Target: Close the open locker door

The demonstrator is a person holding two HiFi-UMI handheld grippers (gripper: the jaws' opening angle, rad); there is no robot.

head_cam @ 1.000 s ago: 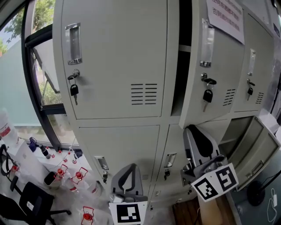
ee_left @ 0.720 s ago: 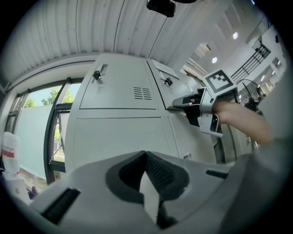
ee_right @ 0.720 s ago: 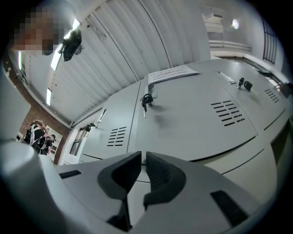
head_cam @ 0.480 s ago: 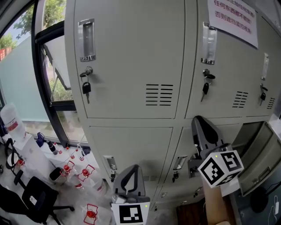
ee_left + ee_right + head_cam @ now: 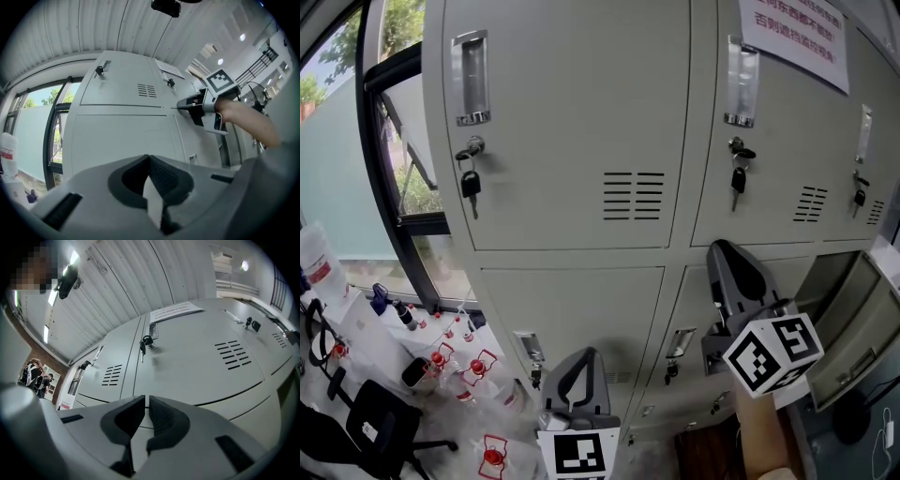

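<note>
Window [image 5: 337,159]: far left of the head view, with a dark frame and green trees behind the glass.
Bottles [image 5: 450,361]: lower left, a group with red caps, just beside a black chair [image 5: 375,422].
Left upper door [image 5: 562,122]: upper left of centre, shut, with a key [image 5: 470,183] hanging in the lock under its handle.
Left gripper [image 5: 581,361]: bottom centre, in front of the lower lockers and pointing up in the frame. It is apart from them.
Left fingers [image 5: 164,176]: pressed together at the tips, with nothing between them.
Locker door [image 5: 769,159]: upper right of centre. It lies flush with the row, closed, and carries a paper notice [image 5: 792,33] at the top.
Right gripper [image 5: 722,248]: right of centre, its tip at the seam just under the locker door. I cannot tell if it touches the metal.
Right fingers [image 5: 164,418]: they have just been closing and are now almost together, with only a thin slit left. Nothing is between them.
Marker cube [image 5: 772,352]: lower right, on the right gripper, above the person's forearm [image 5: 759,431].
Lower door [image 5: 853,323]: far right edge, swung outward and standing open.
</note>
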